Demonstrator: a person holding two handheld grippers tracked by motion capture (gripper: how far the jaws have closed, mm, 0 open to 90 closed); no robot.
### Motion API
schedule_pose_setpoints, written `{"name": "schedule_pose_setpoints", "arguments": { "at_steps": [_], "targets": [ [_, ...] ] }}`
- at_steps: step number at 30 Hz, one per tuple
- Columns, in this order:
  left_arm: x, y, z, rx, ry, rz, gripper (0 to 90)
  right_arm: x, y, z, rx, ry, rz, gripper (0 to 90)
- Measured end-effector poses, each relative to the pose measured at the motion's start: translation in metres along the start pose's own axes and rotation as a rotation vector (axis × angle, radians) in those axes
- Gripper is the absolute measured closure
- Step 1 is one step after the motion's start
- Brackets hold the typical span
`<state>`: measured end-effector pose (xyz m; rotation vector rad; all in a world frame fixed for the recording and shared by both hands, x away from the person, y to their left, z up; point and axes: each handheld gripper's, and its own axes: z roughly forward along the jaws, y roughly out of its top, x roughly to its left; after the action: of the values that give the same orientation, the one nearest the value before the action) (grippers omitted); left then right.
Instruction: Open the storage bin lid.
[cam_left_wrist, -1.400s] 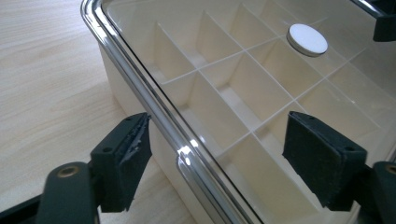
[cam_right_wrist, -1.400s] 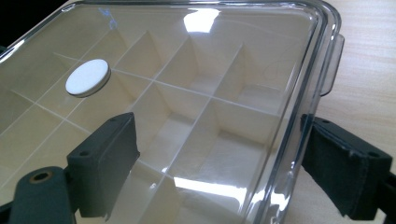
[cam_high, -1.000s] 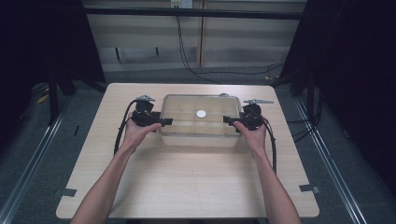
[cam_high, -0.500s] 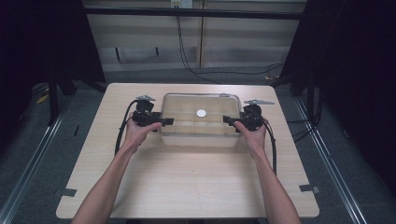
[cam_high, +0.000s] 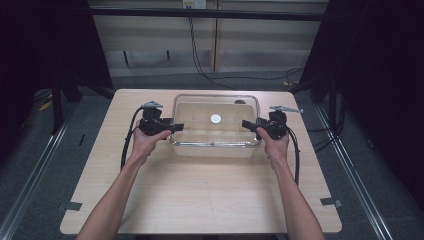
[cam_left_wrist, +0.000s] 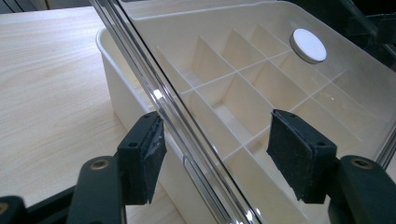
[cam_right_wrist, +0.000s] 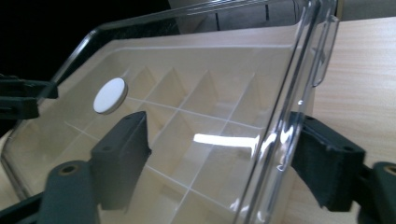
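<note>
A cream box (cam_high: 215, 151) with divider walls sits mid-table under a clear lid (cam_high: 200, 107) that carries a white round disc (cam_high: 215, 118). My left gripper (cam_high: 175, 126) is at the lid's left end and my right gripper (cam_high: 247, 124) at its right end. In the left gripper view the jaws (cam_left_wrist: 219, 154) straddle the lid's rim (cam_left_wrist: 140, 60) with gaps at both pads, beside the box wall (cam_left_wrist: 116, 88). In the right gripper view the jaws (cam_right_wrist: 219, 158) straddle the other rim (cam_right_wrist: 299, 93), the outer pad (cam_right_wrist: 322, 168) close against it. Both pairs of jaws have just been closing around the rim.
The pale wooden table (cam_high: 200, 200) has bare room in front of the box and at both sides. Black cables (cam_high: 127, 145) trail from the grippers along the forearms. Dark curtains and metal floor rails (cam_high: 360, 190) flank the table.
</note>
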<state>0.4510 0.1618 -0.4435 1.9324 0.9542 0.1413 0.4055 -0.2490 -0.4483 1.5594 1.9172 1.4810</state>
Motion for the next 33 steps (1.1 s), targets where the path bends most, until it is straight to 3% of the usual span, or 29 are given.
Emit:
{"name": "schedule_pose_setpoints", "arguments": {
  "at_steps": [14, 21, 24, 28, 33],
  "targets": [
    [-0.004, 0.004, -0.02, -0.058, 0.007, 0.046, 55.1, 0.005, 0.005, -0.01, -0.026, 0.018, -0.004, 30.5],
    [-0.005, 0.005, -0.029, -0.076, 0.013, 0.052, 59.5, 0.007, 0.007, -0.015, -0.035, 0.001, -0.005, 46.0],
    [-0.007, 0.005, -0.032, -0.079, 0.018, 0.057, 61.5, 0.007, 0.008, -0.018, -0.042, 0.007, 0.003, 47.7],
    [-0.008, 0.009, -0.035, -0.07, 0.017, 0.067, 63.0, 0.013, 0.01, -0.019, -0.023, -0.037, -0.021, 47.7],
    [-0.01, 0.011, -0.041, -0.069, 0.019, 0.086, 66.0, 0.011, 0.011, -0.024, -0.036, -0.011, 0.001, 53.5]
  ]
}}
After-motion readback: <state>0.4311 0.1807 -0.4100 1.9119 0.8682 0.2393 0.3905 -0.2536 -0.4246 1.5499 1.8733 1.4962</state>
